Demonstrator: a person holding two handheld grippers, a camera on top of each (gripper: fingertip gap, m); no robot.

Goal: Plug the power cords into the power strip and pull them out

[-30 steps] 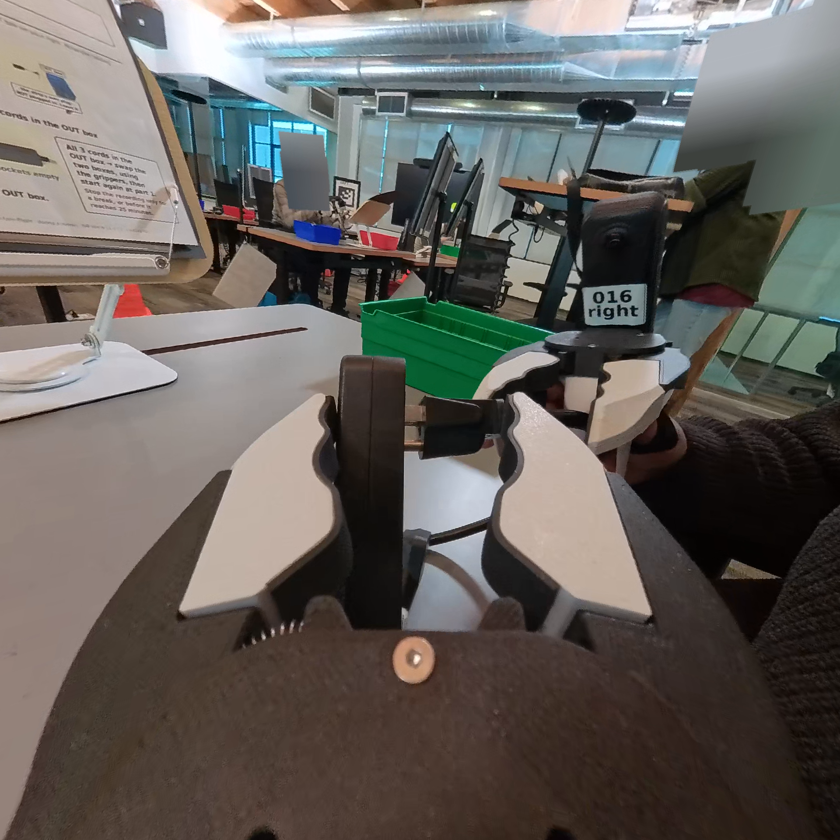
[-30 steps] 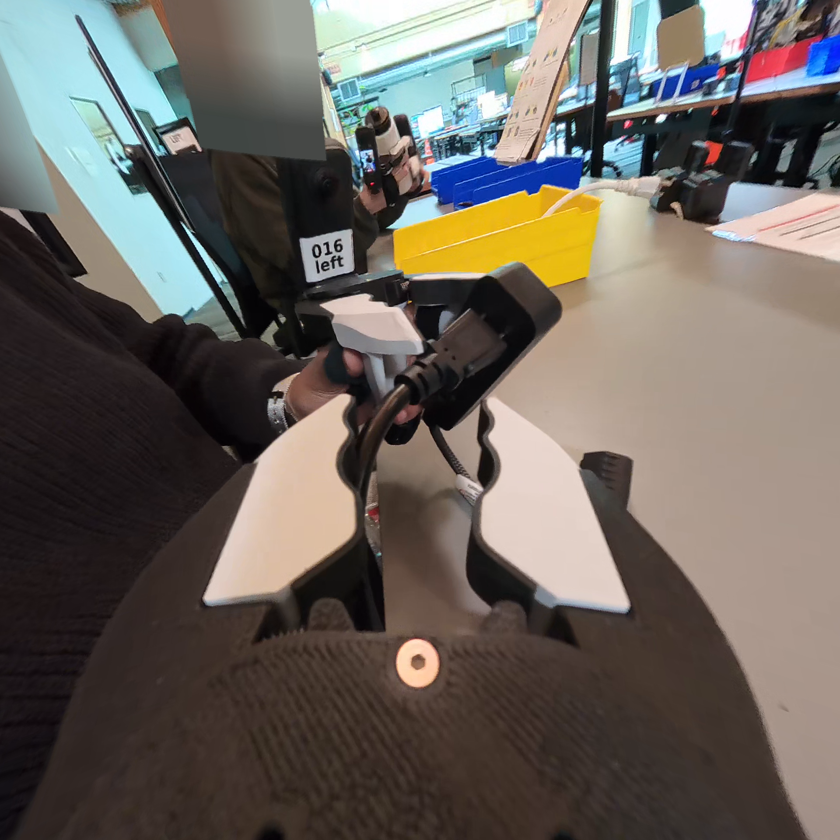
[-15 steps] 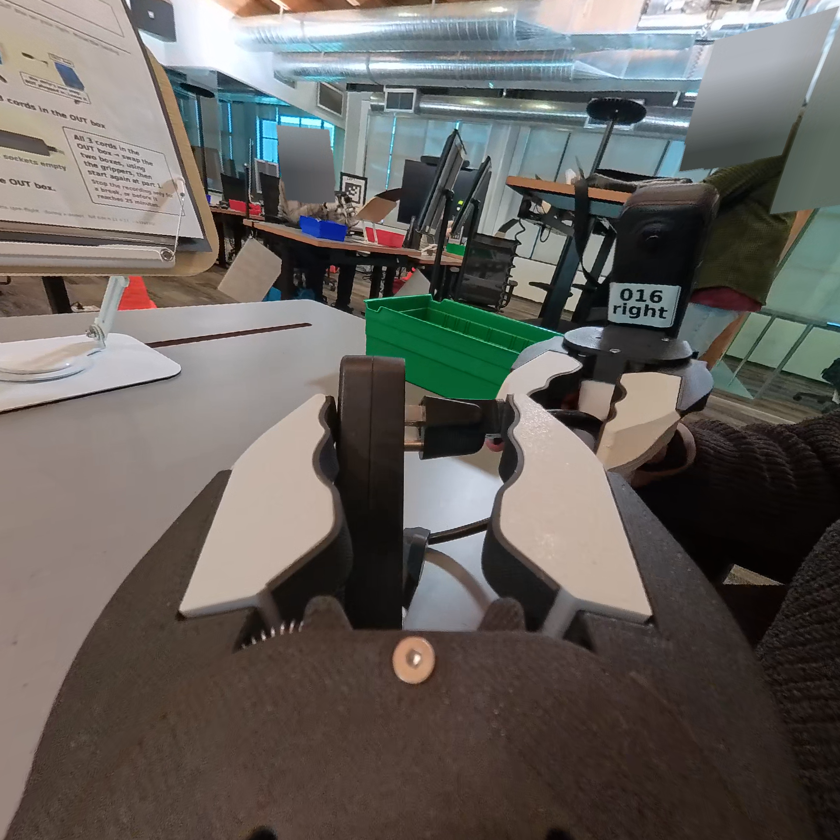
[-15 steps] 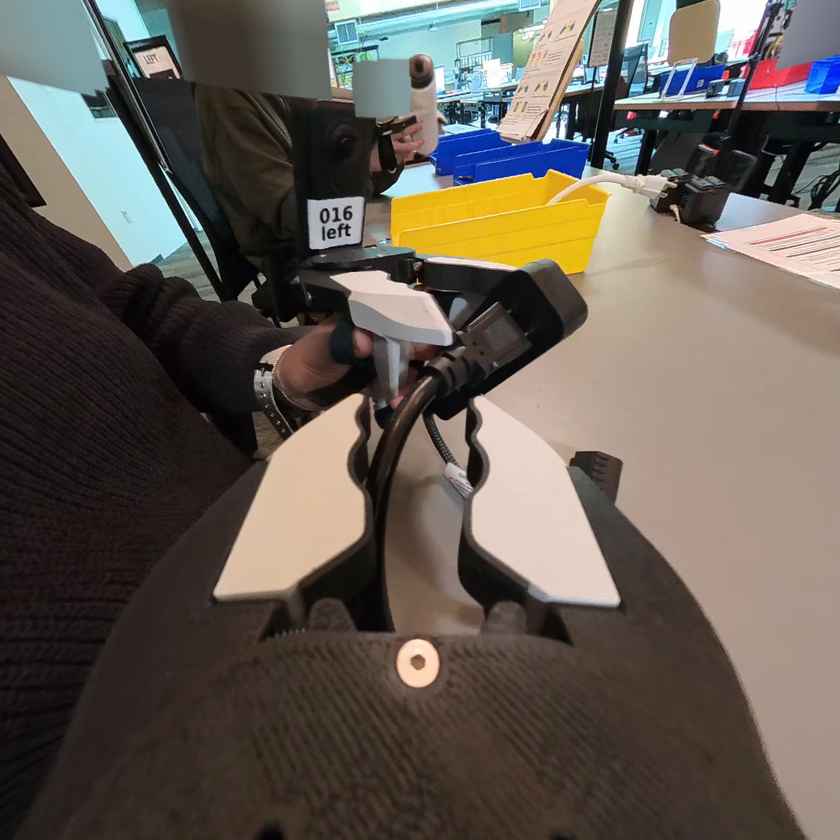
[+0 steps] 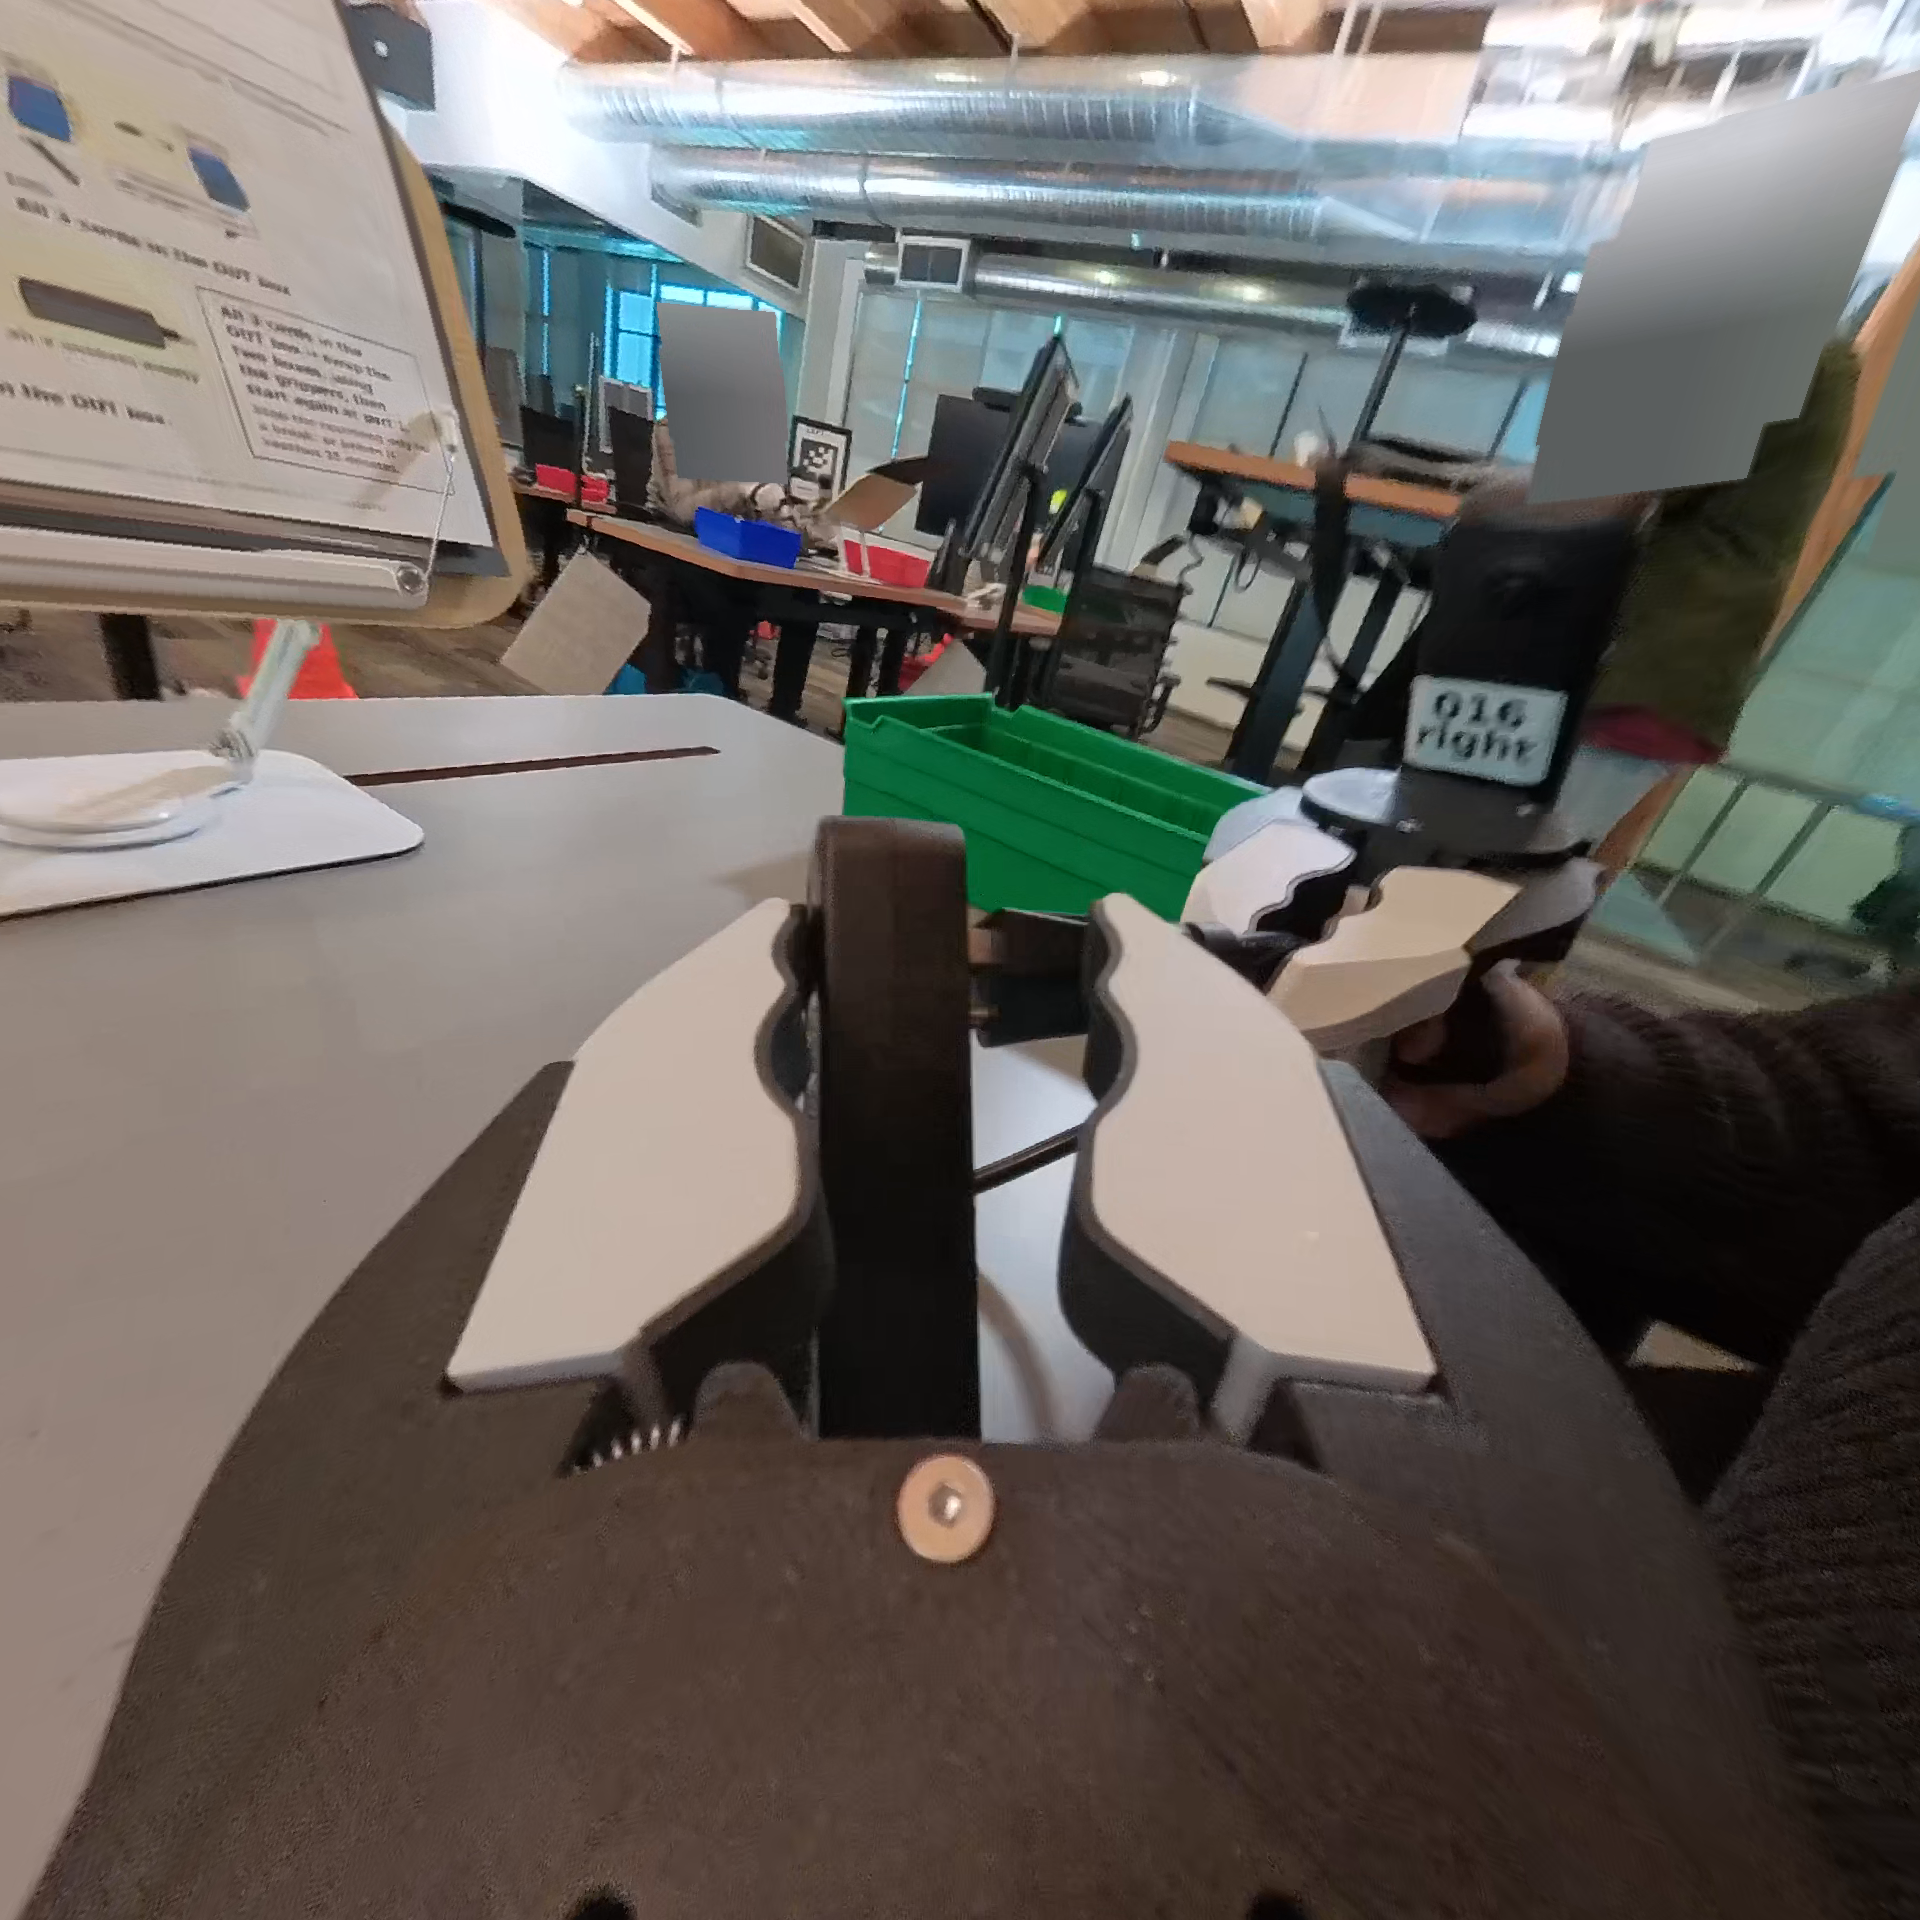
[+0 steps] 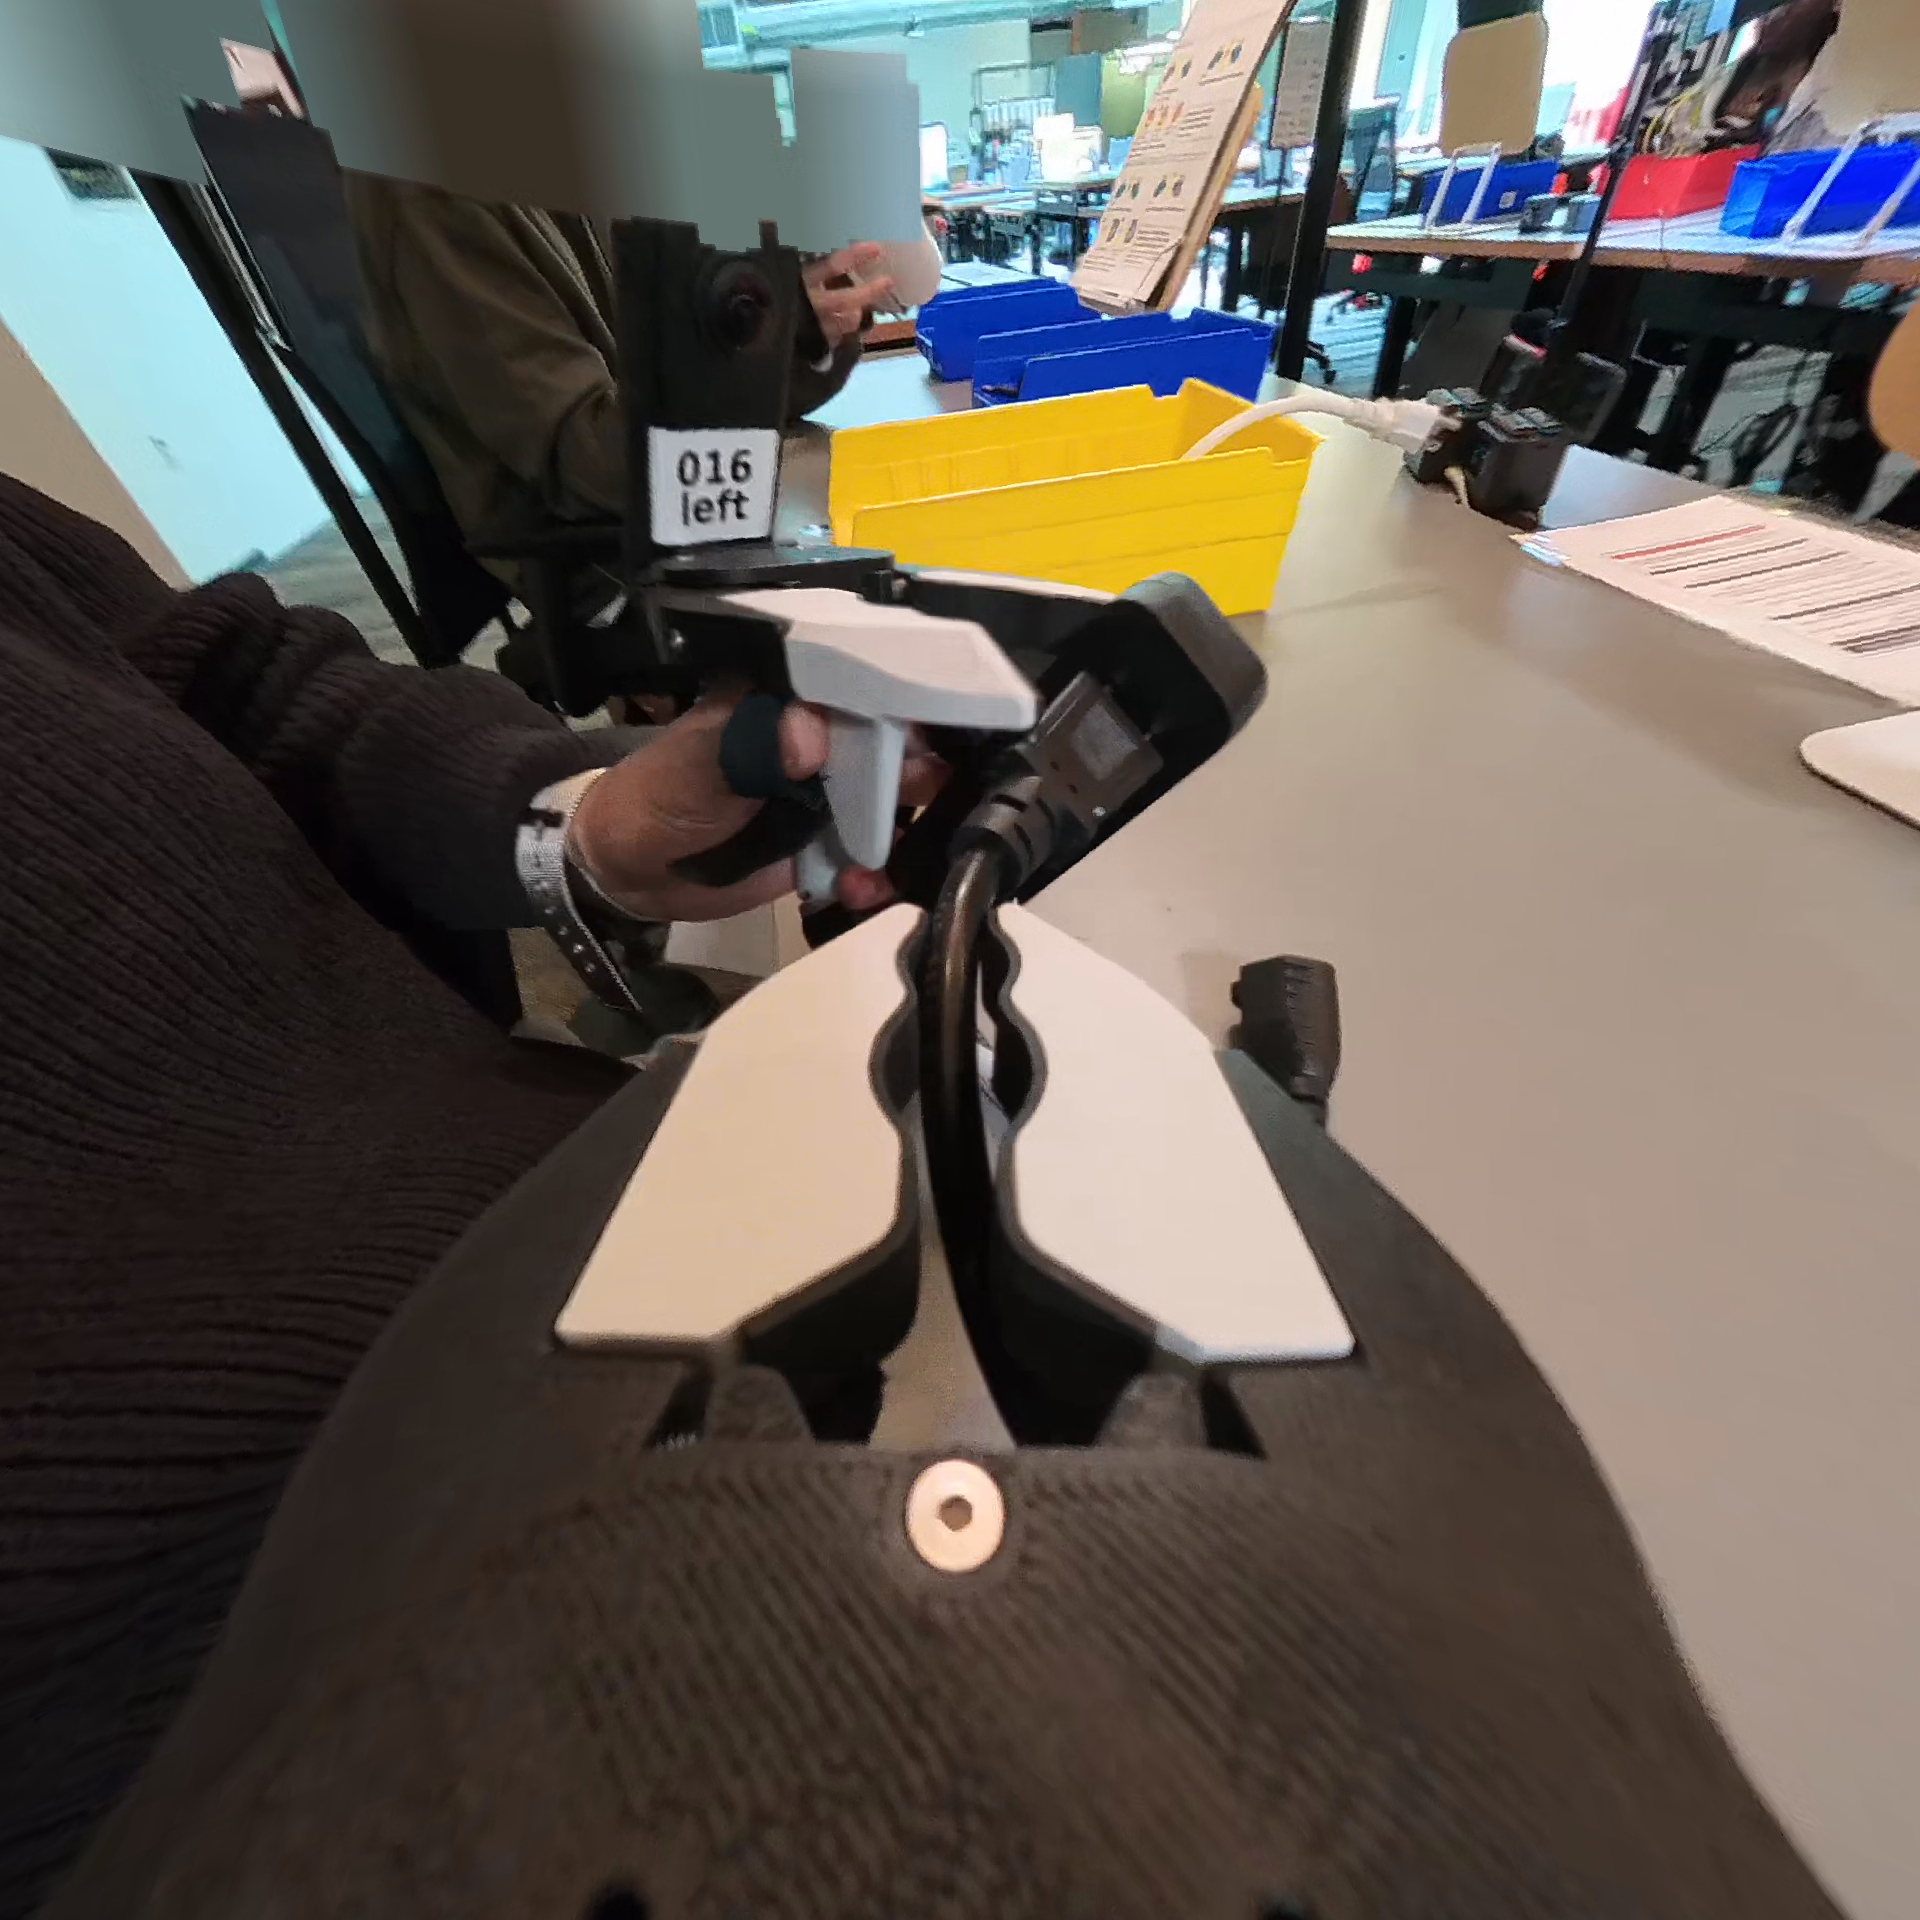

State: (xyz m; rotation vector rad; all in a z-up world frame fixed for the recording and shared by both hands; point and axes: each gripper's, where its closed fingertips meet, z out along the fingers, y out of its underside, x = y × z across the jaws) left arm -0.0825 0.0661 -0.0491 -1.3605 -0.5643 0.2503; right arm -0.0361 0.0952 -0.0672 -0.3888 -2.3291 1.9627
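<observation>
The power strip (image 5: 894,1091) is clamped in the left jaws, the cord (image 6: 951,1060) in the right jaws at 3 o'clock, so the plug (image 6: 1081,769) should be pulled straight.

A grey tabletop (image 5: 312,1039) is seen in an open office. Silver ducts (image 5: 1039,187) are hung under a wooden ceiling; further desks (image 5: 790,571), monitors (image 5: 1039,436) and glass partitions (image 5: 1195,405) are visible behind.

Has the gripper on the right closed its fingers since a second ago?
Yes. In its own view, the right gripper had a wide gap between its fingers; now they pinch the black cord, in front of the yellow bin.
</observation>
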